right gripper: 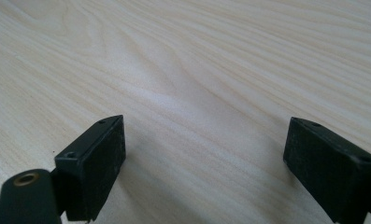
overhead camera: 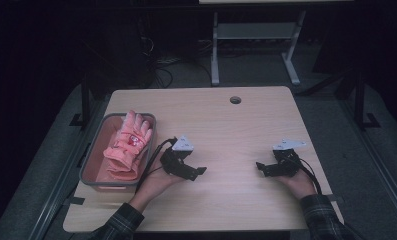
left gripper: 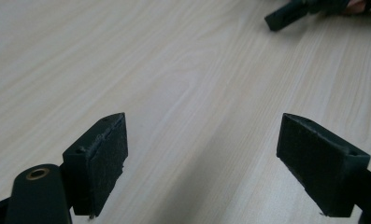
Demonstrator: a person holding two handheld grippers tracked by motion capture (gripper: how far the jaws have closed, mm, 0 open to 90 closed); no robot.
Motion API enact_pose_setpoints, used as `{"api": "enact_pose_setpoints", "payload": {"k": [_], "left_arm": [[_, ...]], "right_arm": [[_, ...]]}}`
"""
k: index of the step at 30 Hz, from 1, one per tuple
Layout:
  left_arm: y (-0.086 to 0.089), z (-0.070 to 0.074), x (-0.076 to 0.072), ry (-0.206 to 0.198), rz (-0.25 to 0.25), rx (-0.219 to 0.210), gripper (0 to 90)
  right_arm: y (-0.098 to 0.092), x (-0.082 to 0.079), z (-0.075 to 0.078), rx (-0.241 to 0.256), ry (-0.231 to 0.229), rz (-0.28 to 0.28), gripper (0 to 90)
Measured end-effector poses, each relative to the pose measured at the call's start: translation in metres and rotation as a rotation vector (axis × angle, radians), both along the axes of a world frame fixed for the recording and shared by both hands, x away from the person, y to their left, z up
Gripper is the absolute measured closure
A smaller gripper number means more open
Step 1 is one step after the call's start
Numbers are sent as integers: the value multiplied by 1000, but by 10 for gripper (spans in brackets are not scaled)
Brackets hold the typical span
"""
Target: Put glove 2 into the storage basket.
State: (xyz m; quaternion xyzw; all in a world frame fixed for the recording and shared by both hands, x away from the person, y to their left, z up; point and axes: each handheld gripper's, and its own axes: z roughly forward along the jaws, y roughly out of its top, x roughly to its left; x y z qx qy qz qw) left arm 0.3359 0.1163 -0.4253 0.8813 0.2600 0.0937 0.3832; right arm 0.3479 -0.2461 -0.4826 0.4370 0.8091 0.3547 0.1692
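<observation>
the gloves [overhead camera: 127, 145] were sitting in a soft pink heap inside the bin [overhead camera: 93, 150], just off the outer side of the left claw [overhead camera: 195, 171] and well apart from the right claw [overhead camera: 262, 167]. they looked like knit or fleece, floppy and folded over each other, with a small red and white patch on top. the bin was a shallow grey-rimmed rectangle with rounded corners, near the left edge of the table [overhead camera: 226, 125].

both claws were resting low over bare wood, pointing roughly at each other, with nothing between them. left claw [left gripper: 202, 154] was spread wide and empty, same for the right claw [right gripper: 204, 158]. the pads [left gripper: 106, 161] were flat black blocks, a bit scuffed and dusty at the edges. the tabletop was pale laminate with a smooth, wavy grain.

my read: this was a rest pose with no grab under way. since the gloves already lay in the bin, it could have been either the end of a put-away or the start of taking them out. if the latter, the left claw would need to swing out over the rim and pinch a fold, and limp fabric like that would probably drape and drag.
</observation>
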Motion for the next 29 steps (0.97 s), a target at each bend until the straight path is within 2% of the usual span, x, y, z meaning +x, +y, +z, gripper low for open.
{"api": "enact_pose_setpoints", "payload": {"k": [2, 4, 8, 10, 14, 17, 18, 20, 21, 24, 29], "left_arm": [[-5, -9, -1, 2, 2, 26, 159], [-7, -11, -2, 3, 3, 29, 159], [-13, -24, -2, 1, 6, 83, 158], [-14, -28, -2, 12, 4, 92, 150], [-18, -36, -3, 1, -2, 116, 134], [-20, -43, -3, 23, -15, 134, 132], [-20, -45, -3, 28, -18, 115, 121], [-19, -47, -5, 12, -24, 87, 120], [-18, -50, -6, -6, -31, 59, 119], [-16, -52, -6, -15, -39, 41, 120], [-16, -52, -6, -18, -44, 35, 120]], "right_arm": [[0, 0, 0, 0, 0, 0, 125], [0, 0, 0, 0, 0, 0, 125], [0, 0, 0, 3, 1, 1, 125], [0, 0, 0, 1, -1, 4, 124], [0, 0, 0, 0, -1, 8, 124], [0, 0, 0, -1, -2, 9, 124], [0, 0, 0, 0, -1, 9, 124], [0, 0, 0, 0, -2, 10, 124], [0, 0, 0, -1, -2, 10, 124], [1, 0, 0, 0, -2, 11, 124], [1, 0, 0, -1, -2, 12, 124]]}}
